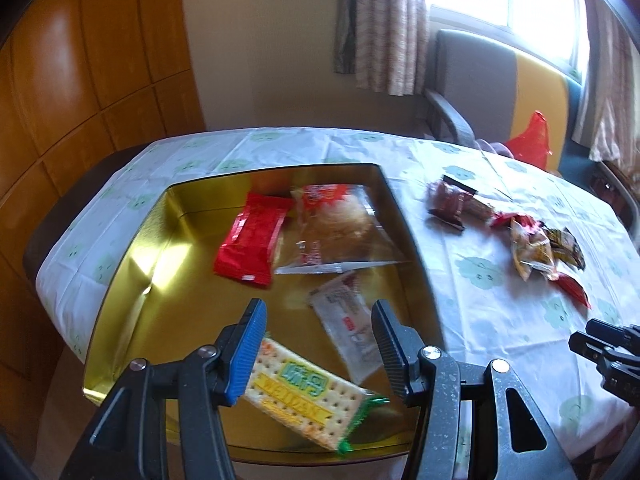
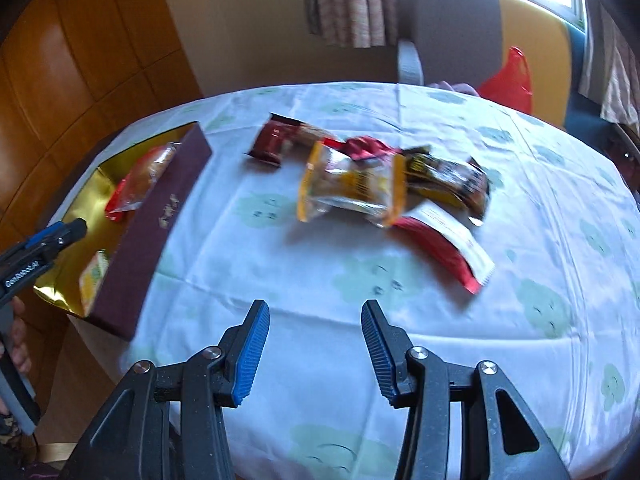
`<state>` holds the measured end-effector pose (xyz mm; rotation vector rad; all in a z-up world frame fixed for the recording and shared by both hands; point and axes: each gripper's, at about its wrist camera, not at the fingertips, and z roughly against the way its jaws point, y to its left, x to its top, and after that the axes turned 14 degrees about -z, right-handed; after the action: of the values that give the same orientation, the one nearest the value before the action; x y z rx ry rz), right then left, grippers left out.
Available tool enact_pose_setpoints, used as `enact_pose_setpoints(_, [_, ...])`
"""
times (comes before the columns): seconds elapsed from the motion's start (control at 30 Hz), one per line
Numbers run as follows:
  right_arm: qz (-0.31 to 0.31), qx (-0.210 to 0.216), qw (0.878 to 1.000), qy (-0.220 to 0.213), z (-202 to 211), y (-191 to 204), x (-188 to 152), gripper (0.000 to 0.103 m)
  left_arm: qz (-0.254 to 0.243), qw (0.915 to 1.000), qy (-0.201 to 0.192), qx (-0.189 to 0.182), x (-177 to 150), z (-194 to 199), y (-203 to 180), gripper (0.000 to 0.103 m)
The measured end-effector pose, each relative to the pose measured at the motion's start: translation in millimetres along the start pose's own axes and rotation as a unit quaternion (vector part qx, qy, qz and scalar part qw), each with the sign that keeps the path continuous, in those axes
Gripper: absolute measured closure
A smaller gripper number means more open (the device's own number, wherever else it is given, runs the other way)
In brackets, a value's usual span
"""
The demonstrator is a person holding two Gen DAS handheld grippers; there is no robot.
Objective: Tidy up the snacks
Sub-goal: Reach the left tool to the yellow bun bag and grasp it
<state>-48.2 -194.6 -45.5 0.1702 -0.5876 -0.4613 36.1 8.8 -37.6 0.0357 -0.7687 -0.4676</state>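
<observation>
1. The box [image 1: 120,288] is gold inside and dark purple outside. It sits open near the left edge of the table.
2. A red packet [image 1: 252,246] lies flat in the box, toward its far side.
3. A clear bag with a round bun [image 1: 340,232] lies just beside the red packet, by the box's right wall.
4. A small white packet [image 1: 348,320] lies tilted in the middle of the box.
5. A cracker pack [image 1: 296,396], green and yellow, lies slanted near the box's front edge.
6. More snacks lie in a heap on the table to the right of the box, well apart from it: a dark red packet [image 2: 276,140], a yellow clear bag [image 2: 352,184], a black and yellow packet [image 2: 448,180], and a red and white packet [image 2: 448,248].
</observation>
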Motion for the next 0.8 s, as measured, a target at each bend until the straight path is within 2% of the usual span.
enact_pose_setpoints(0.23, [-0.035,-0.035,0.999,-0.002,5.6,-38.9,-5.5,0.054,-0.061,0.9968,-0.014,-0.051,22.9,4.2,-36.9,0.047])
enact_pose_setpoints(0.43, [-0.052,-0.046,0.998,0.001,6.1,-58.6,-11.5,0.054,-0.136,0.9853,-0.016,-0.102,49.9,-2.8,-86.9,0.047])
enact_pose_setpoints(0.53, [-0.056,-0.045,0.997,0.005,4.0,-63.8,-13.7,0.054,-0.201,0.9717,-0.021,-0.123,60.7,-6.8,-117.6,0.036])
enact_pose_setpoints(0.6, [-0.059,-0.043,0.997,0.006,2.6,-66.1,-14.2,0.054,-0.256,0.9567,-0.026,-0.136,67.5,-11.7,-141.7,0.033])
enact_pose_setpoints(0.67, [-0.061,-0.040,0.997,0.007,1.7,-68.3,-14.5,0.054,-0.308,0.9376,-0.034,-0.159,72.6,-17.8,-163.9,0.032])
enact_pose_setpoints(0.73, [-0.064,-0.040,0.997,0.008,0.2,-70.8,-14.2,0.054,-0.350,0.9214,-0.035,-0.164,74.8,-25.5,-181.6,0.031])
enact_pose_setpoints(0.8, [-0.069,-0.039,0.997,0.009,-0.6,-74.1,-14.5,0.054,-0.397,0.9008,-0.041,-0.170,76.7,-32.8,-201.0,0.031])
